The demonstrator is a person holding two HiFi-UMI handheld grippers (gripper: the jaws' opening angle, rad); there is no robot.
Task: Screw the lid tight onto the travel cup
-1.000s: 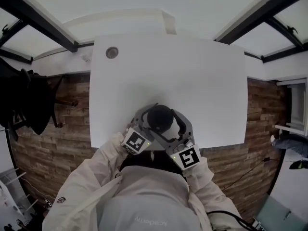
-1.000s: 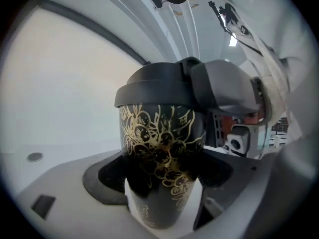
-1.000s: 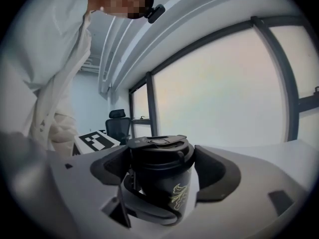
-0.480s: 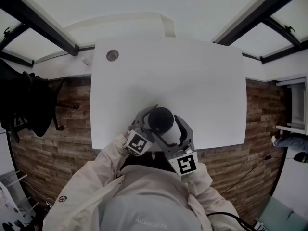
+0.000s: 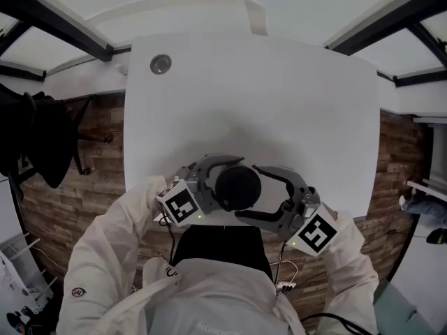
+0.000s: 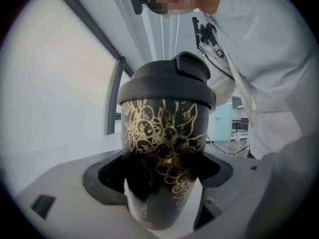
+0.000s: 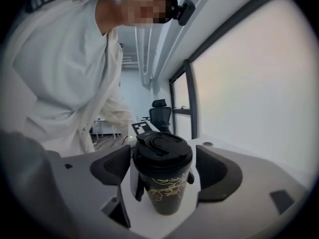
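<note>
While the white sleeves [image 5: 115,243] fill the six o'clock edge of the head view, we find both tools just beyond them, meeting over the near edge of the bench [image 5: 279,96]. The left gripper [image 5: 220,183] comes in from nine o'clock. Its fingers [image 6: 195,205] are clamped on the body of the travel cup [image 6: 162,148], low on the gold pattern, holding it upright. We cannot tell whether the cup's base rests on the bench or hangs just above it.

The right gripper [image 7: 164,169] reaches in from four o'clock. Its fingers [image 7: 112,166] are spread, one at either side of the lid [image 7: 162,151], with a gap showing at both sides, so nothing is pinched there. The lid sits on the cup with its rim level, as far as both gripper views show, and we see no gap beneath it.

We judge the task well along: the lid is on and seemingly wound down. What may be left is one more bite and twist to prove it tight. Farther off, a round cable hole [image 5: 160,64] sits near the bench's eleven o'clock corner.
</note>
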